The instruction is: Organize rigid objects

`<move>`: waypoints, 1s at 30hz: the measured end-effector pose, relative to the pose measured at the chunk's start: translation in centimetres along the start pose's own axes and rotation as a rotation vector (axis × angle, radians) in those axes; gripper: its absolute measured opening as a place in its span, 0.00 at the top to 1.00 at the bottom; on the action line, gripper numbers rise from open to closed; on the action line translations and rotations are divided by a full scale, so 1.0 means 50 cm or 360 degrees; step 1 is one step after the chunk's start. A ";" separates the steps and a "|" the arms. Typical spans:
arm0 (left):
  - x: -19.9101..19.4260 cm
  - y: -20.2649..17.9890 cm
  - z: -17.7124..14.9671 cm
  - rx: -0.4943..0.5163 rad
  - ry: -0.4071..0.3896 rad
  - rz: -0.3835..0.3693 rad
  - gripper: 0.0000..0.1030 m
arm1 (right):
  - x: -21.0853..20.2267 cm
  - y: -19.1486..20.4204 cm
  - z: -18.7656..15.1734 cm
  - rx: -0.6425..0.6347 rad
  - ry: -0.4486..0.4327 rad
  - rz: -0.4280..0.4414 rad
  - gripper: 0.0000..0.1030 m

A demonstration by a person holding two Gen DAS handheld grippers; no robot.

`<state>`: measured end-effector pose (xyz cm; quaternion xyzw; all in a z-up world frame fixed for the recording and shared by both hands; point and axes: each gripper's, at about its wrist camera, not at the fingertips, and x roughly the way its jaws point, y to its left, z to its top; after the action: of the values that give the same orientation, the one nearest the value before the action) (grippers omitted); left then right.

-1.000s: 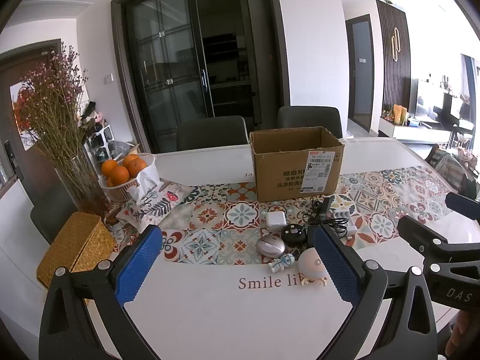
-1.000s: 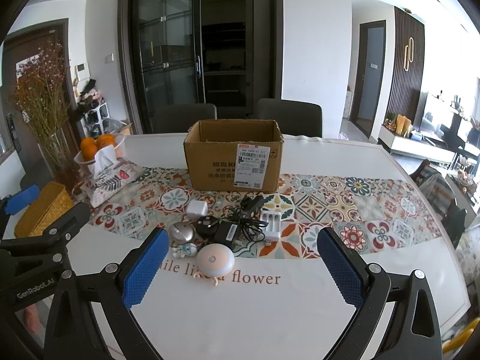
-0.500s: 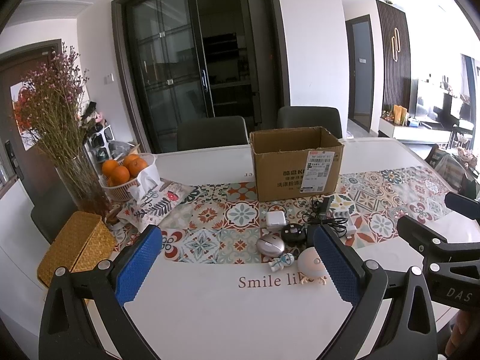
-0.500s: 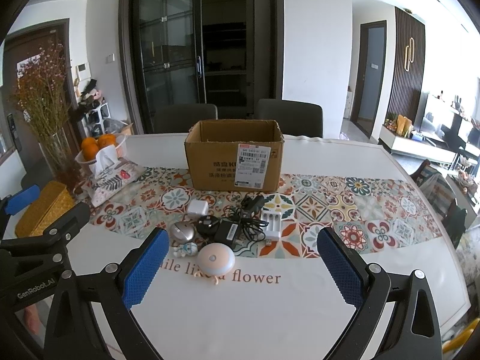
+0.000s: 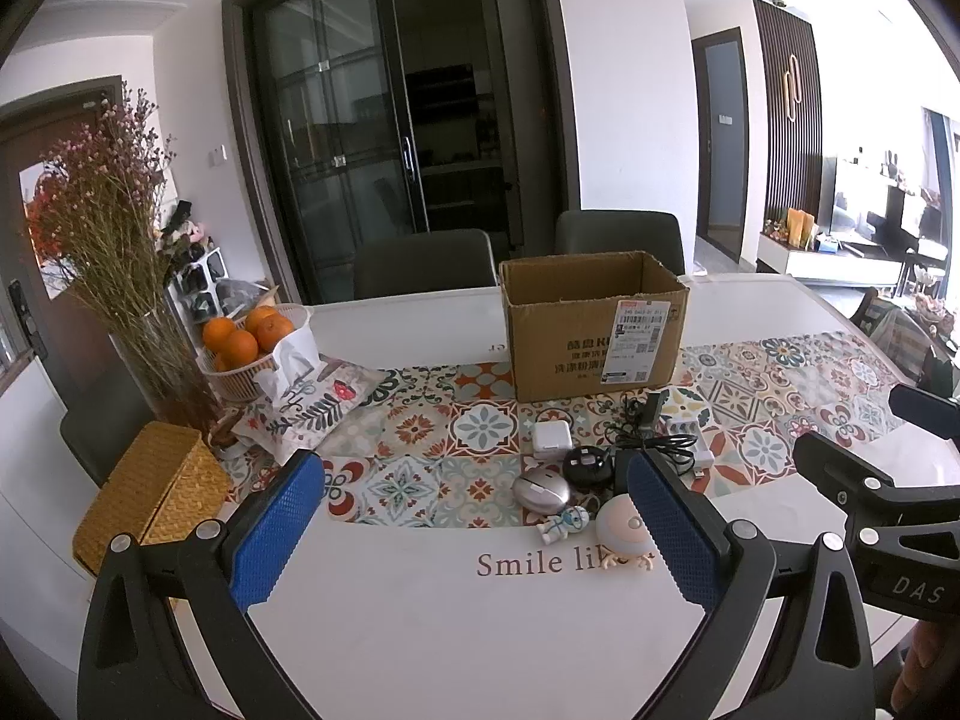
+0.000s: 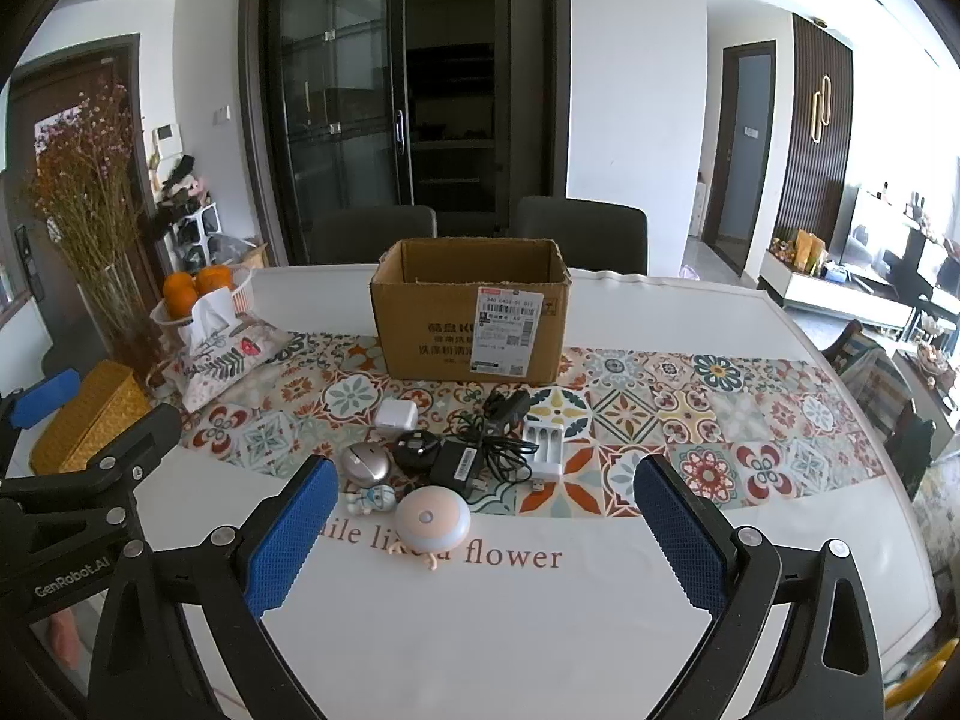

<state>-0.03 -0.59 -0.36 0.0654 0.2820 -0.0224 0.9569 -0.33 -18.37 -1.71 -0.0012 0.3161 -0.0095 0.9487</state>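
Both tools, left tool [image 5: 474, 531] and right tool [image 6: 480, 531], hang released above the desk [image 6: 540, 630]. Small gadgets cluster mid-frame around the round night light [image 6: 433, 517], below the cardboard box [image 6: 471, 318].

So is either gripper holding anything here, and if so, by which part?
Nothing is held. The left gripper and right gripper are both open and empty above the table.

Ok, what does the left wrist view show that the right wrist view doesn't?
Only the left wrist view shows the right gripper's black frame at its right edge. Only the right wrist view shows the whole black adapter and the left gripper's frame at its left edge. Both show the open box, the round lamp, the silver case, the white charger and the oranges.
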 end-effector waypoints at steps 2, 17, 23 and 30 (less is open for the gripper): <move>0.000 0.001 0.002 0.0000 -0.0002 -0.0001 0.00 | 0.000 0.003 -0.002 0.0000 0.0004 0.0002 0.03; 0.039 0.009 -0.013 -0.0030 0.0124 -0.0011 0.00 | 0.038 0.009 -0.017 -0.0003 0.0111 0.0058 0.03; 0.074 0.015 -0.028 -0.0056 0.0234 0.0003 0.00 | 0.075 0.019 -0.023 -0.0047 0.0184 0.0095 0.03; 0.122 0.019 -0.060 -0.0051 0.0342 0.0051 0.00 | 0.140 0.030 -0.034 -0.0102 0.0266 0.0155 0.03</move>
<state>3.56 0.75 -6.04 0.0566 0.3821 0.0047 0.9224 4.27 -16.99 -7.27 -0.0153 0.3939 0.0467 0.9178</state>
